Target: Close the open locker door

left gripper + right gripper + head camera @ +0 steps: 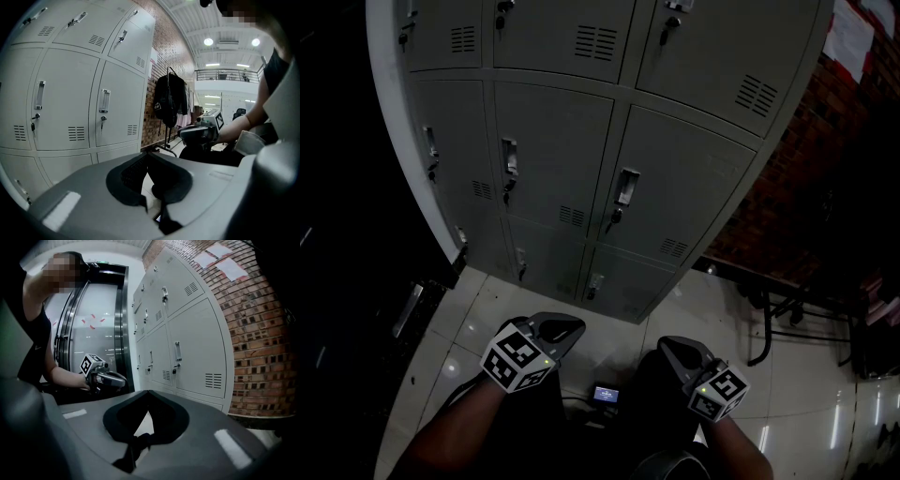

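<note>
Left gripper [555,330] low over the floor [722,319], jaws together, empty. Locker bank [441,225] ahead: every door [675,187] we see sits flush, none open. Right gripper [680,352] likewise closed, empty. We judge the closing done; next, perhaps only confirm it holds.

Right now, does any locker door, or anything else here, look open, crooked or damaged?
Nothing stands out. Every door in view on the grey lockers sits flush and closed, and none is ajar or bent. I see no spill on the tiled floor.
</note>
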`<state>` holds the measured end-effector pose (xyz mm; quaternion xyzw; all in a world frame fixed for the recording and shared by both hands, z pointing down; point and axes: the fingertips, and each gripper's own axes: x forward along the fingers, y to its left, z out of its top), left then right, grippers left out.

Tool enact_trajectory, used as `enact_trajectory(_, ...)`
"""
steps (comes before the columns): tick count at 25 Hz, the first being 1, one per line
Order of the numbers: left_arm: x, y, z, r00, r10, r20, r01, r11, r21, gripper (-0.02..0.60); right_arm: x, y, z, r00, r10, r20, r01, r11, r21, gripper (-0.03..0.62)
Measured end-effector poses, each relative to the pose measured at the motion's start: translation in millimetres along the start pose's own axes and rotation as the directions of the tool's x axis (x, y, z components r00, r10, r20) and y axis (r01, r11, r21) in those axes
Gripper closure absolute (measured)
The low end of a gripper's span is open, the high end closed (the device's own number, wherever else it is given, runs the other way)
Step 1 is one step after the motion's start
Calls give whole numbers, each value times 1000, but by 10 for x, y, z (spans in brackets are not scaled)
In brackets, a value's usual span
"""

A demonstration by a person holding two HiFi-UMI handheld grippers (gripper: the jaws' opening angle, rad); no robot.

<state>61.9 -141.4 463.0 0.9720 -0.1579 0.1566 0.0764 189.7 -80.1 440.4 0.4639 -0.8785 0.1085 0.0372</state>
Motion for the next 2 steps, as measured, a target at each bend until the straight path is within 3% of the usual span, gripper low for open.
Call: enact_trajectory(2,2,1,-1,1000,0,0,0,1000,0,569,-2,-10,-9,1000,-5,-5,5,1000,-4,592)
